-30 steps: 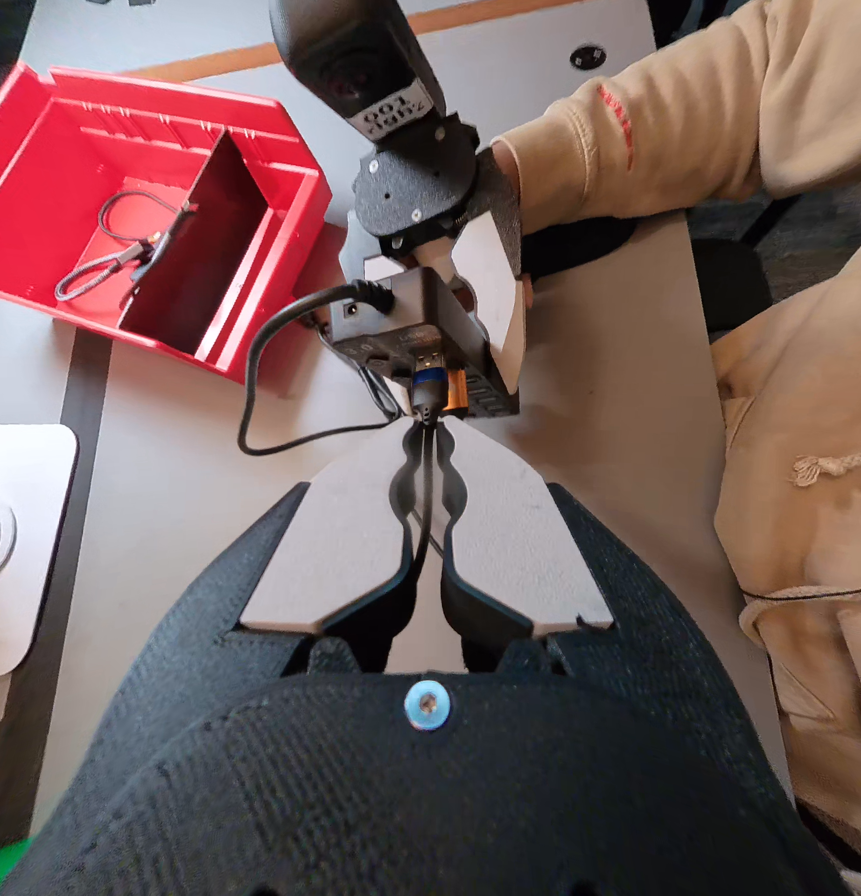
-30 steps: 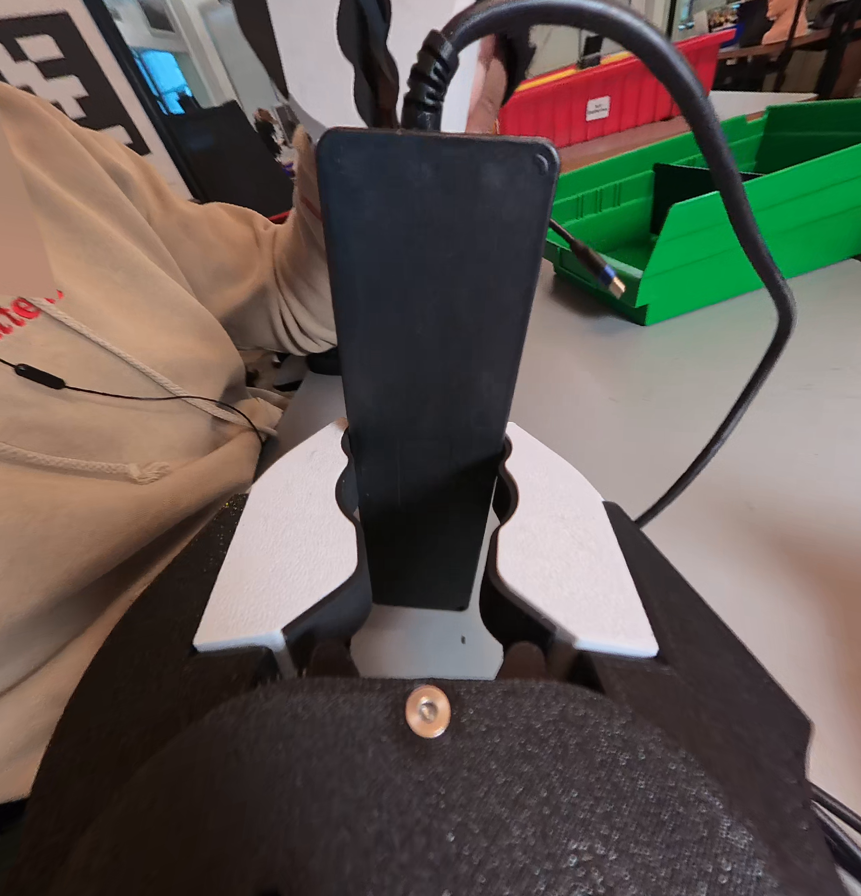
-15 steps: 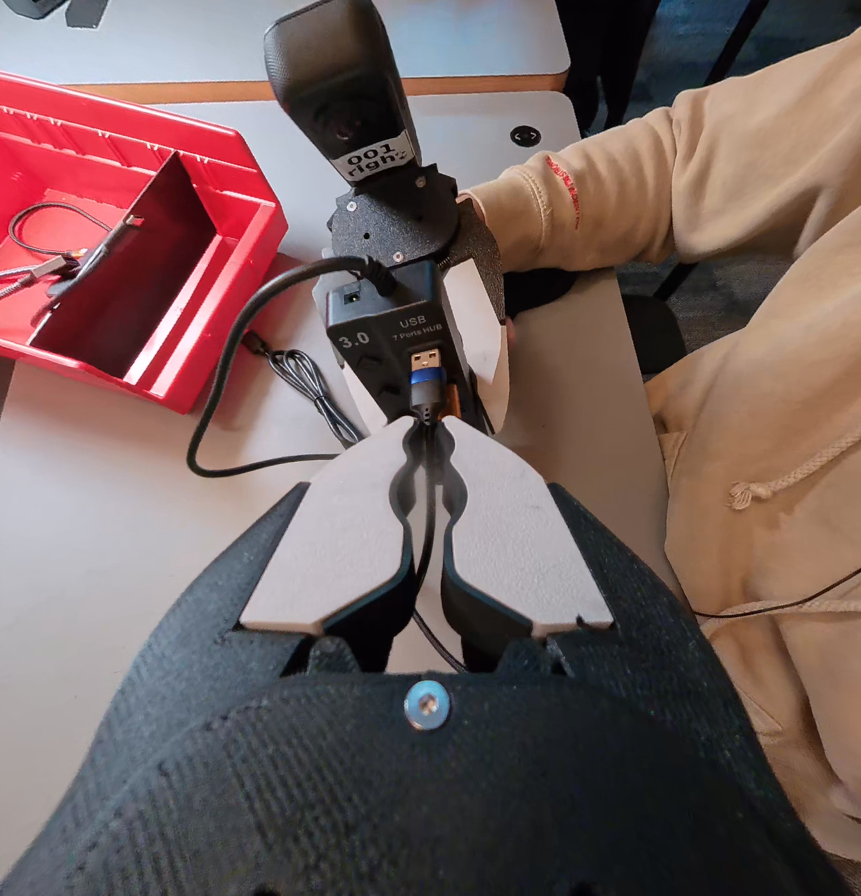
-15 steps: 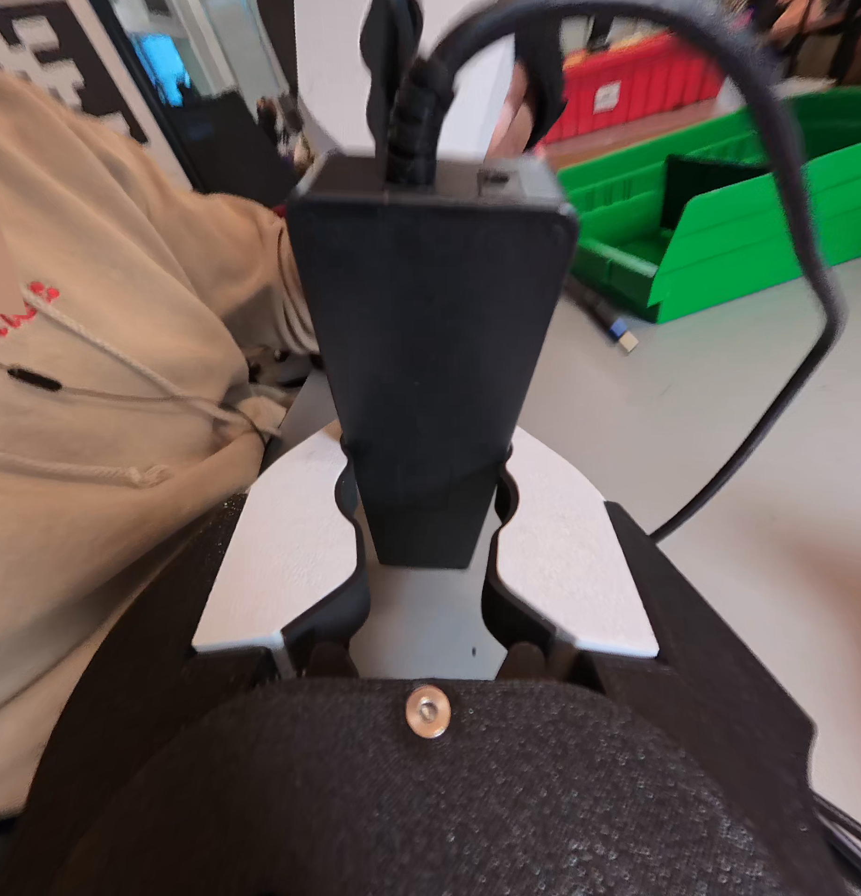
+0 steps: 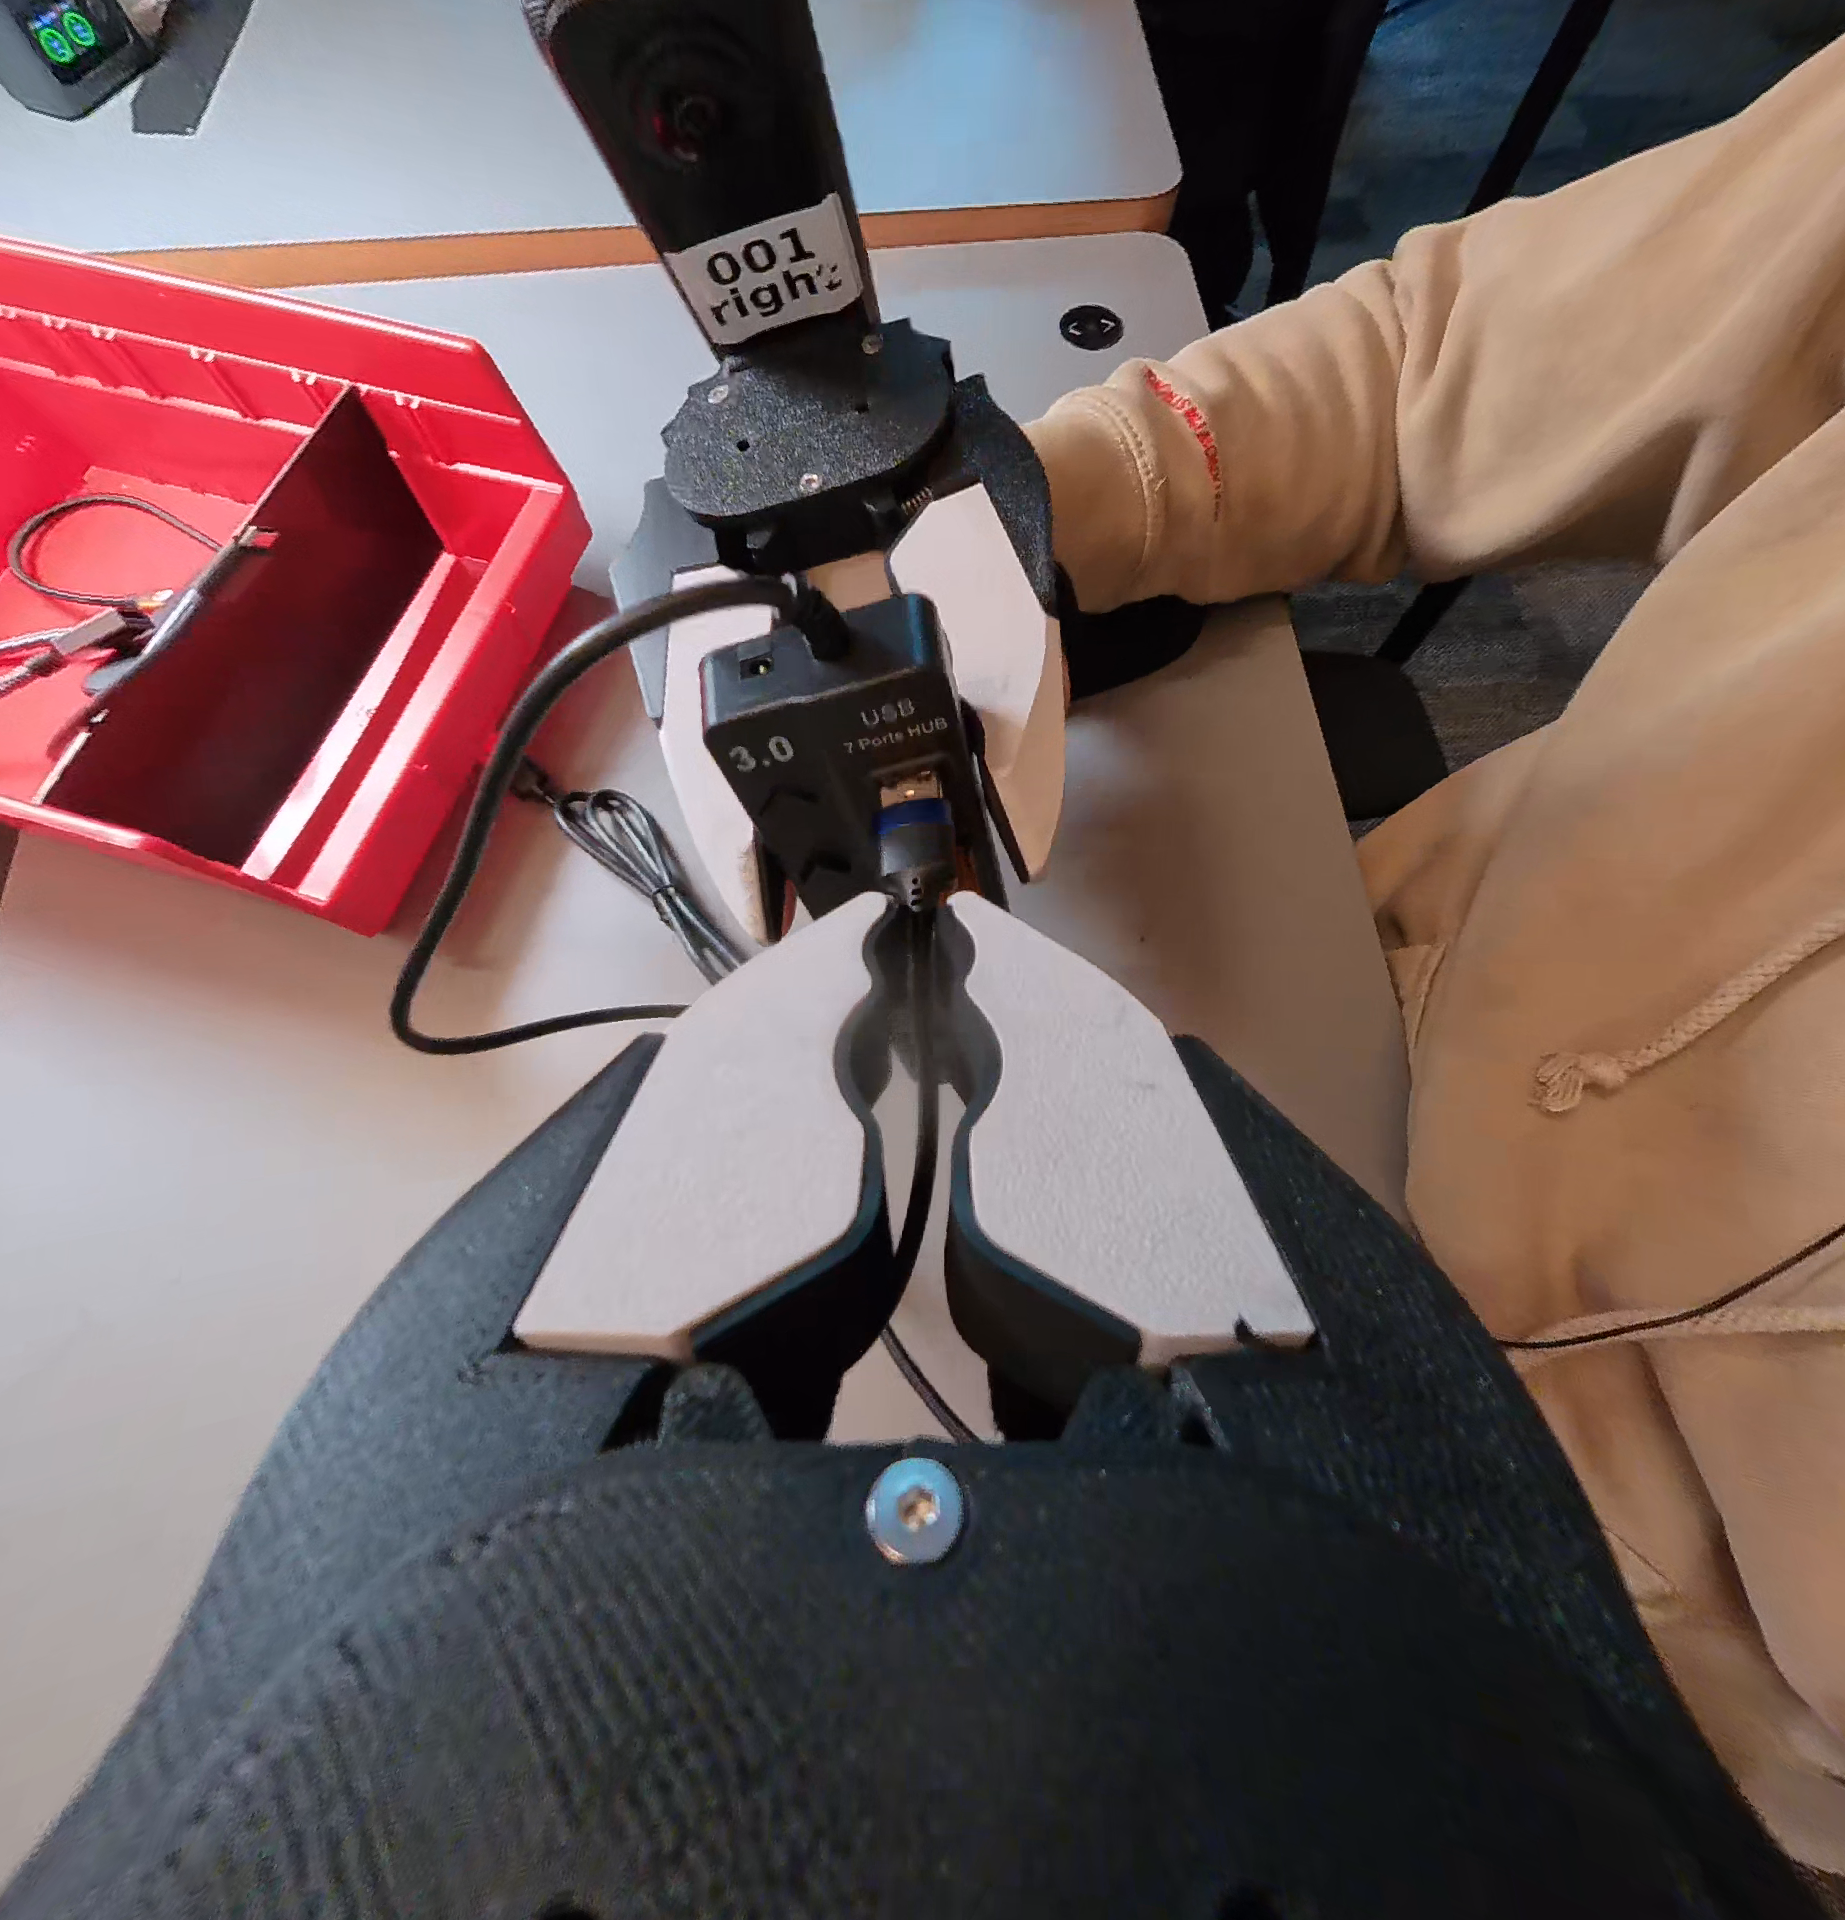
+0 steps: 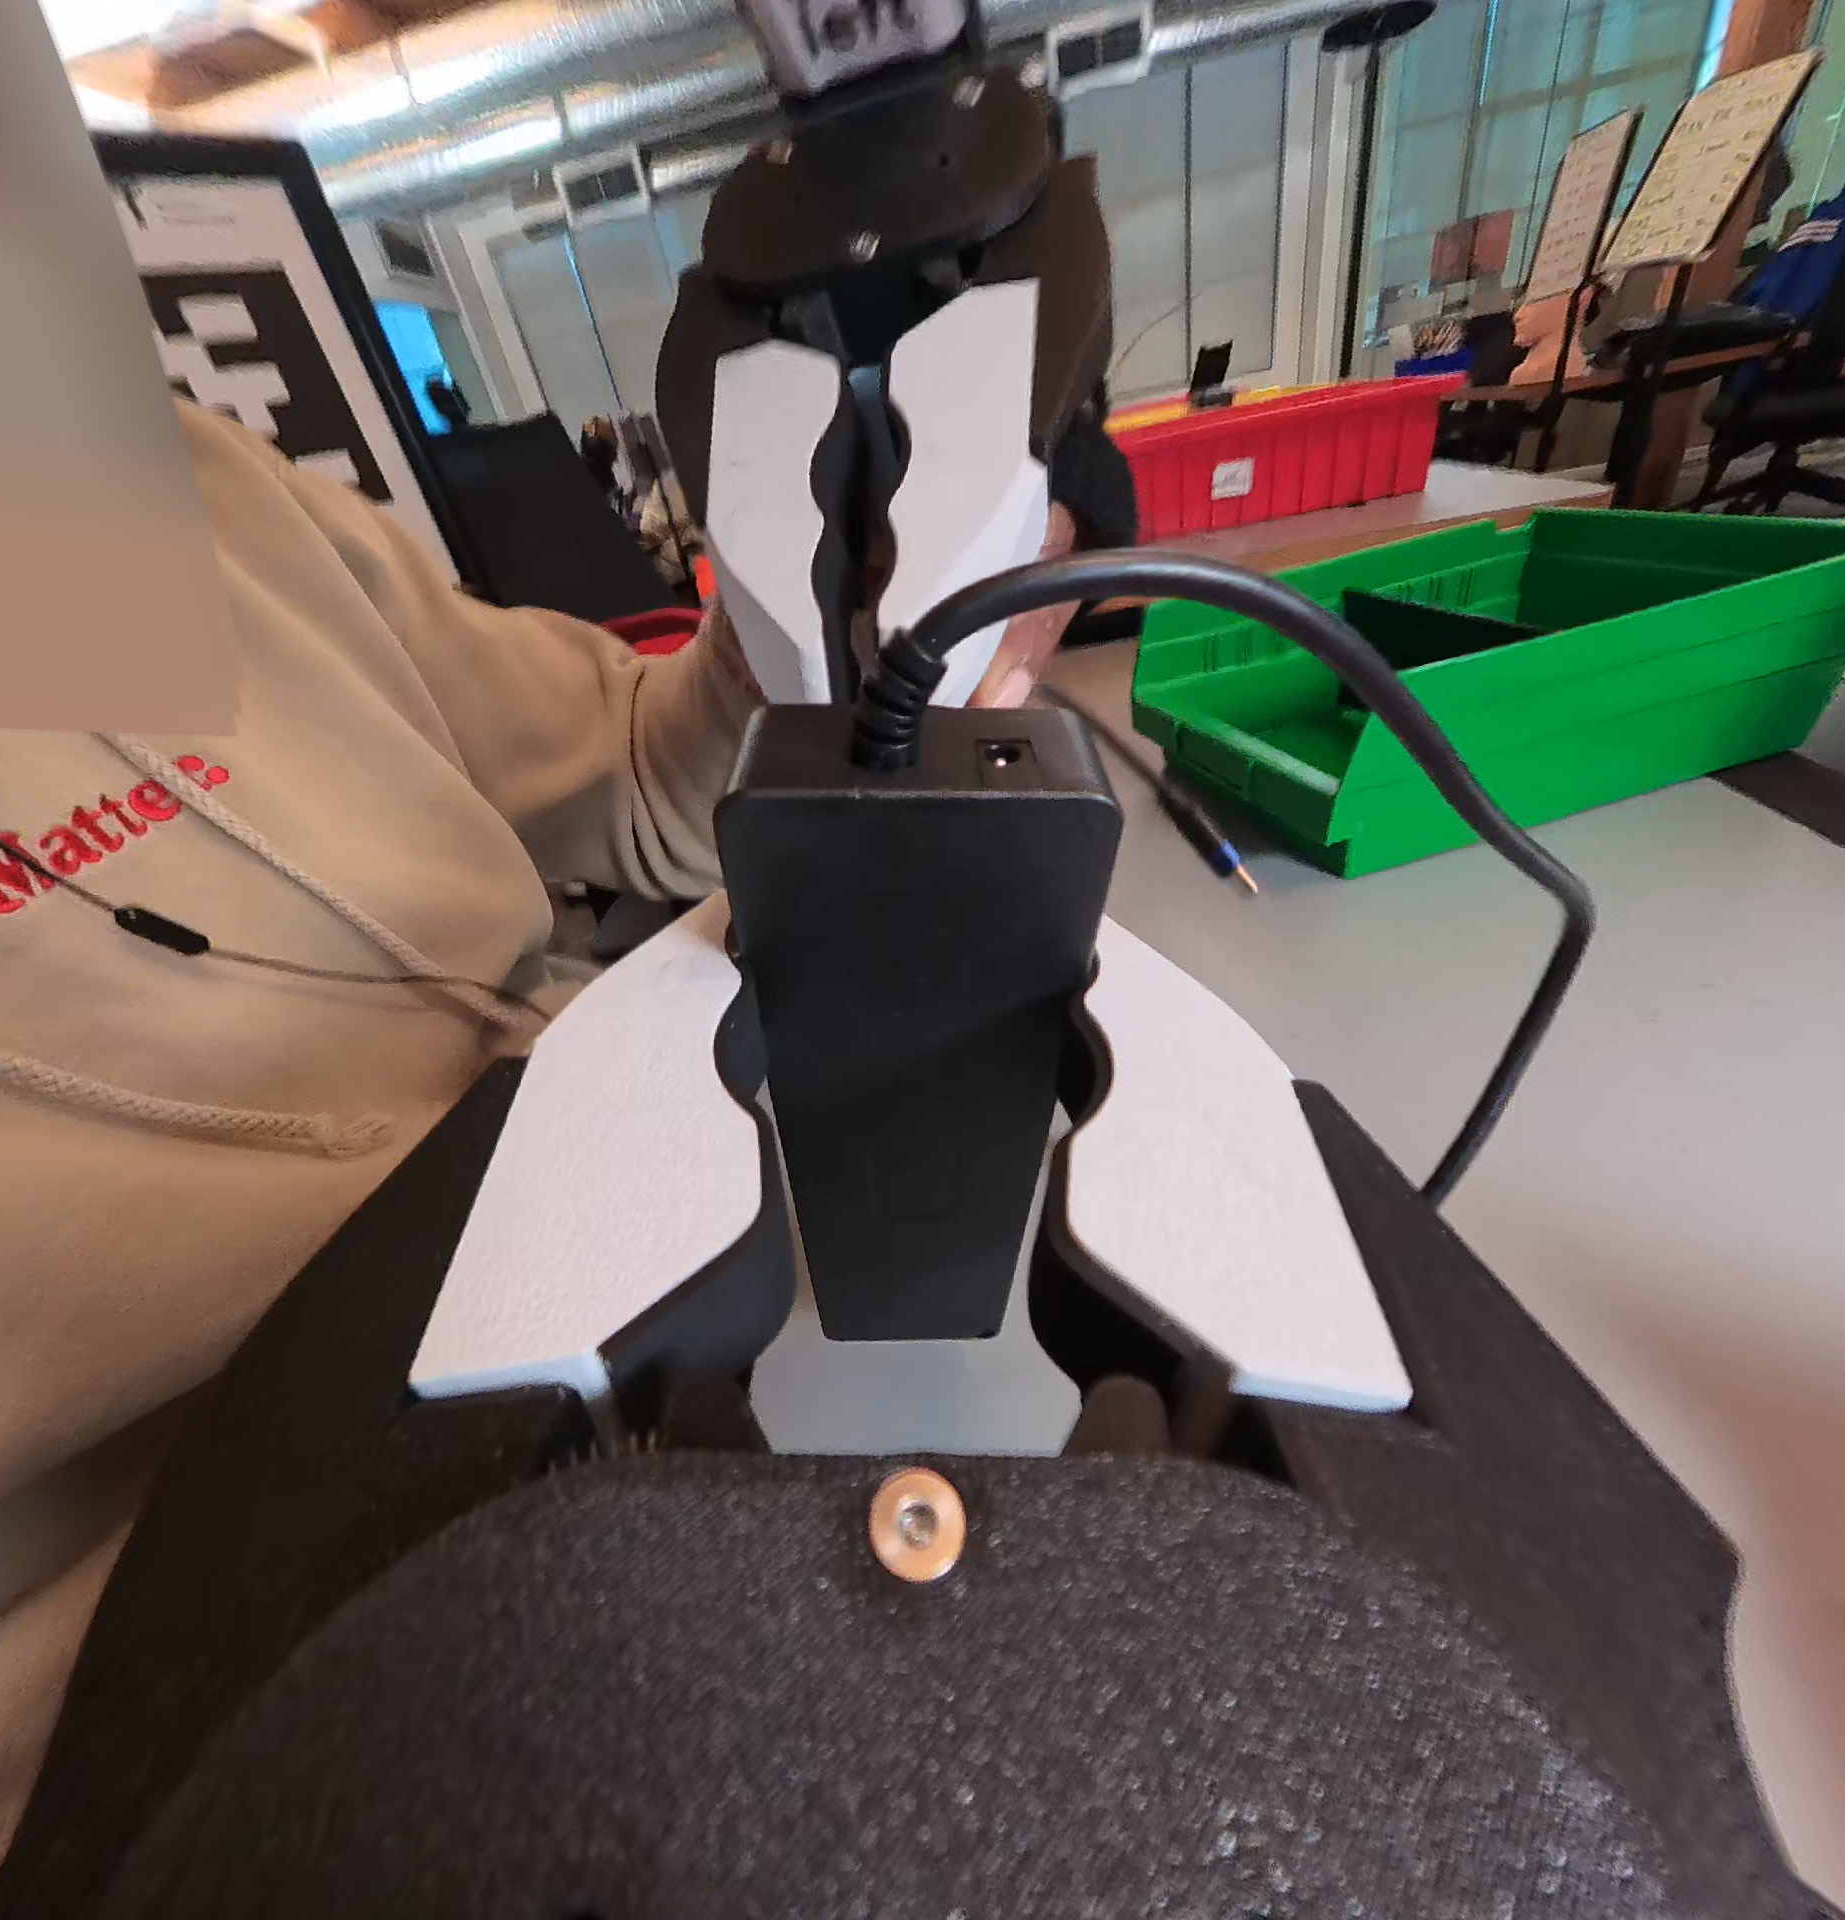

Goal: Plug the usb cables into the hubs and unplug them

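My left gripper (image 5: 916,912) is shut on a black USB cable (image 5: 923,1122) just behind its blue-collared plug (image 5: 910,831). The plug's metal tip rests against a port on the labelled face of the black hub (image 5: 824,743); part of the metal still shows, and I cannot tell how deep it sits. My right gripper (image 6: 913,940) is shut on the hub (image 6: 913,1039) and holds it above the table, cable end away from me. Its white fingers (image 5: 1011,707) show in the left wrist view. The left gripper's fingers (image 6: 767,530) show just beyond the hub.
A red bin (image 5: 274,665) with a divider and cables lies at the left. The hub's own black cable (image 5: 461,831) loops over the table (image 5: 170,1143). A green bin (image 6: 1520,717) and a loose blue-tipped plug (image 6: 1224,860) lie to the right. A person in a beige hoodie (image 5: 1624,935) sits close by.
The right gripper has tipped the hub so that its labelled face turns toward the left gripper. The left gripper keeps the plug at the hub. The left gripper has come into the right wrist view.
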